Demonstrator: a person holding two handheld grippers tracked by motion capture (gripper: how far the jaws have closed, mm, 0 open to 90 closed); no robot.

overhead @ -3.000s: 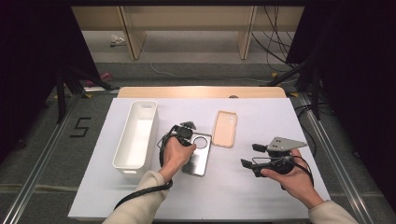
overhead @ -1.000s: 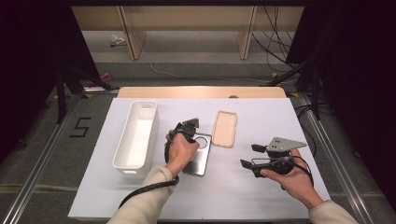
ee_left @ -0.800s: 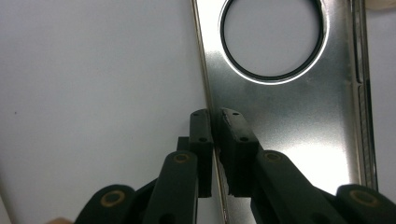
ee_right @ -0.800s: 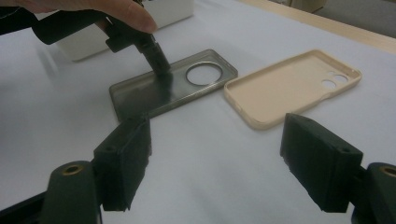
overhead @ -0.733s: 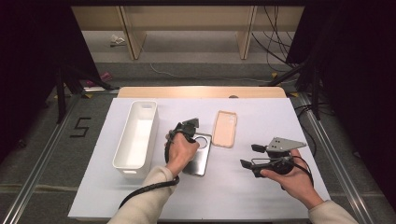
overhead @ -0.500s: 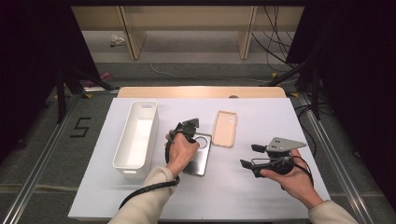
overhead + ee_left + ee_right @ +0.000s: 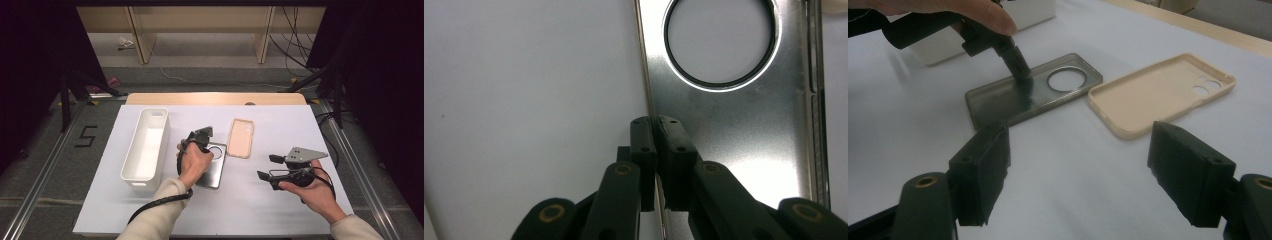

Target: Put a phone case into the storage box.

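Metal-grey phone case (image 7: 214, 165) lies on the white table (image 7: 280, 200) beside the bin (image 7: 146, 145); our left gripper (image 7: 655, 125) pinches its side wall, so we lift slowly and level, right gripper (image 7: 1078, 165) wide and idle.

The left hand-held gripper (image 7: 655, 125) pinches the silver case's (image 7: 744, 125) long edge, on the white table (image 7: 524, 90)
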